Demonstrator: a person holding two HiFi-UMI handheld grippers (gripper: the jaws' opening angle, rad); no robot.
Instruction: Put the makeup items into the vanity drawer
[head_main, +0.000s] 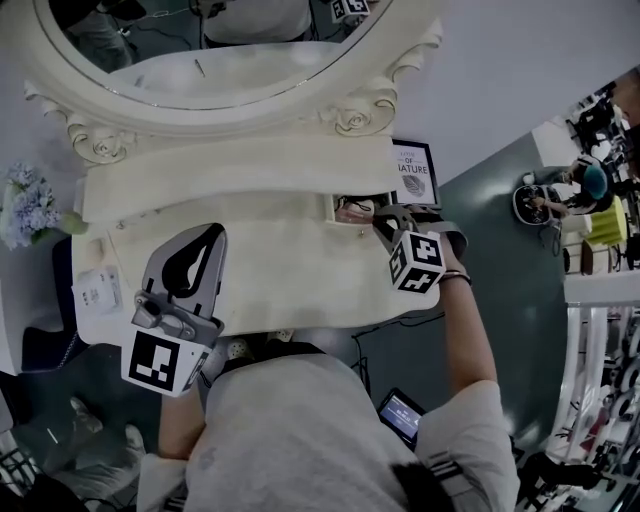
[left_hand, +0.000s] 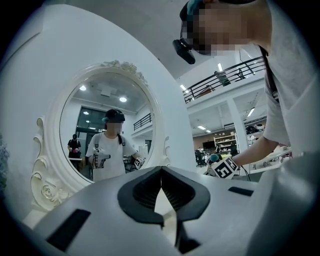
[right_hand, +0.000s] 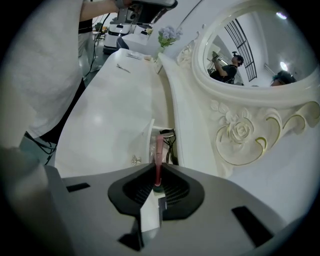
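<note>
Left gripper (head_main: 212, 238): nearest the head camera, held over the front edge of the cream carved vanity table (head_main: 280, 262), well to the left of the drawer. Its jaws are pressed together with nothing between them.
Right gripper (right_hand: 157, 170): hangs directly above the drawer, clenched on the lower end of a slim pink-red makeup stick (right_hand: 158, 149).
Makeup stick: stands nearly upright out of the jaws, its free end pointing at the drawer's opening and not yet inside.
Drawer: a small open cream drawer (right_hand: 148, 139), pulled out of the table's raised back ledge. A few dark, thin items already lie in it, too small to name.
Other things: an oval white-framed mirror (head_main: 225, 112) rises behind the drawer. A black-framed printed card (head_main: 415, 172) stands just to the drawer's right, and a bunch of pale blue flowers (head_main: 28, 205) sits far to its left.
Step in hand: probably the delivery, with the stick carried to the drawer and lined up over it.
Next move: lower the stick tip-first into the drawer, clear of its front panel and the dark items. Then part the jaws so it lies flat.
</note>
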